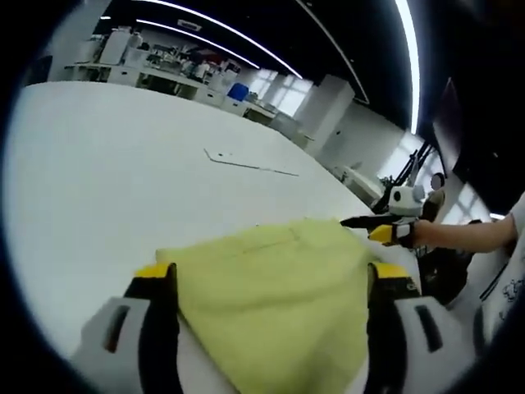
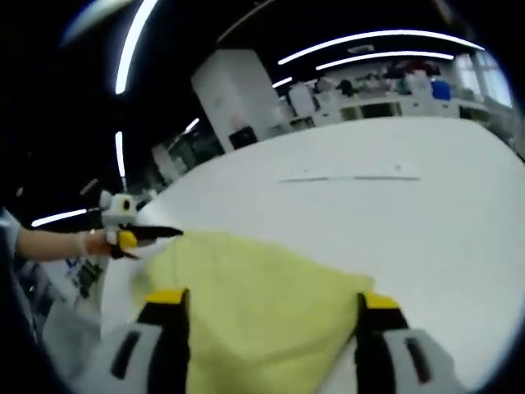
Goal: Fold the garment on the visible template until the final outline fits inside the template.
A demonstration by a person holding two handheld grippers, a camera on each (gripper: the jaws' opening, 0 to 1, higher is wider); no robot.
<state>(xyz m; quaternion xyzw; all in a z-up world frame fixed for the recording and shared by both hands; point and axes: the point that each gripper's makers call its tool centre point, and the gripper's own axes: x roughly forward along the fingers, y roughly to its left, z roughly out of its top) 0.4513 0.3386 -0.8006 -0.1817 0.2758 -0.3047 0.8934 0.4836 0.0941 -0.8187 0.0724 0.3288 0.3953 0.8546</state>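
Behind the work lies a dim laboratory with ceiling light strips and cluttered benches; in front, a broad white tabletop (image 1: 123,180) carries a thin pale outline, probably the template edge (image 1: 250,165), well beyond the cloth. Lying flat on the near part of the table is the soft yellow-green garment (image 1: 279,287), with one edge running between the jaws of both tools. Left gripper (image 1: 275,283), black with yellow tips, stands with its jaws spread wide to either side of the cloth, grasping nothing. Right gripper (image 2: 271,308) is likewise spread, its jaws flanking the garment's other end without pinching it. Each tool appears small at the far corner of the other's view, where its tips look nearly closed against the cloth corner, though blur leaves this uncertain. Judged from this layout, the step in hand is taking hold of an edge; done well, both tools should pinch only the upper layer at matching corners, lift together, and carry the fold evenly.
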